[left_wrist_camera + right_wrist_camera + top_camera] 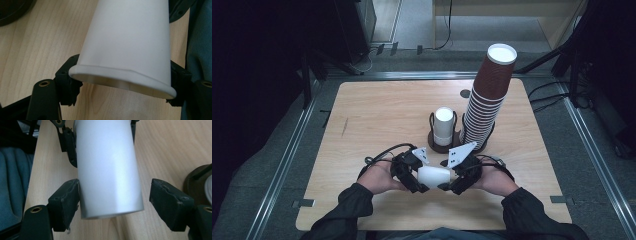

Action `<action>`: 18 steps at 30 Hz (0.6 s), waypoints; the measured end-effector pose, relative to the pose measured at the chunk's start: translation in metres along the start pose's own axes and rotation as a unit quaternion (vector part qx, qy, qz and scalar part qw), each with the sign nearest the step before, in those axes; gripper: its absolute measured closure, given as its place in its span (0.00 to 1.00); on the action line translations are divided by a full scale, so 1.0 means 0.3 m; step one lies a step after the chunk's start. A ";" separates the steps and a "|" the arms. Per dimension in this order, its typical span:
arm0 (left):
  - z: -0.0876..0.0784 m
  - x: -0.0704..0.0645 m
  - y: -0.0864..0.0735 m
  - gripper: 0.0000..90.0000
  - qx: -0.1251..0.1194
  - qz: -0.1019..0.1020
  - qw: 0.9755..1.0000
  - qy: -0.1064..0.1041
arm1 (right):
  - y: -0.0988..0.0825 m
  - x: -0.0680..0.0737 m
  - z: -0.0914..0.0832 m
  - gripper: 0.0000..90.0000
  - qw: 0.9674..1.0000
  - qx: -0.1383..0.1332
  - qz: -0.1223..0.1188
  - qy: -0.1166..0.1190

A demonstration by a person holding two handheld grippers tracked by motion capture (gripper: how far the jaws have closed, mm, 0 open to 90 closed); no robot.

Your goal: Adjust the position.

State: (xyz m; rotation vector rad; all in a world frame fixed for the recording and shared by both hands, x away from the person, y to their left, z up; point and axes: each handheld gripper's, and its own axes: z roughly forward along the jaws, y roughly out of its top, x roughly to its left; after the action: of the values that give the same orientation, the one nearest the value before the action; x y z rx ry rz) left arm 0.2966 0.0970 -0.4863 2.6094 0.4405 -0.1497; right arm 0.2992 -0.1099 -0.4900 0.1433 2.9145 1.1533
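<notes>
A white paper cup (433, 176) lies on its side just above the wooden table (377, 110), held between both hands near the front edge. My left gripper (420, 181) is shut on its wide rim end; in the left gripper view the pads (65, 83) press both sides of the rim of the cup (130, 45), which looks slightly flattened. My right gripper (448, 181) straddles the narrow base end. In the right gripper view the cup (107, 170) touches one pad (66, 203), while the other pad (170, 203) stands clear of it, so the jaws are open.
Behind the hands a dark cup holder (435, 142) carries an upturned white cup (443, 125). A tall leaning stack of brown cups (487, 95) stands beside it at the right. Bare tabletop lies left and far.
</notes>
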 end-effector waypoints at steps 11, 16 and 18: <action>0.018 -0.006 0.012 0.32 0.006 0.007 1.000 -0.003 | 0.005 0.013 0.037 0.37 0.999 0.036 -0.016 0.013; 0.007 -0.010 0.011 0.28 0.002 0.009 1.000 0.003 | 0.010 0.014 0.032 0.38 0.999 0.033 -0.024 0.020; -0.001 -0.012 0.011 0.20 -0.007 0.013 1.000 0.007 | 0.012 0.011 0.019 0.38 0.999 0.024 -0.019 0.022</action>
State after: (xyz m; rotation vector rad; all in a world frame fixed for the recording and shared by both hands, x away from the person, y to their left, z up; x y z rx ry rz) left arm 0.2945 0.0934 -0.4837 2.6026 0.4104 -0.1180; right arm 0.2966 -0.1031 -0.4917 0.0635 2.9702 1.0961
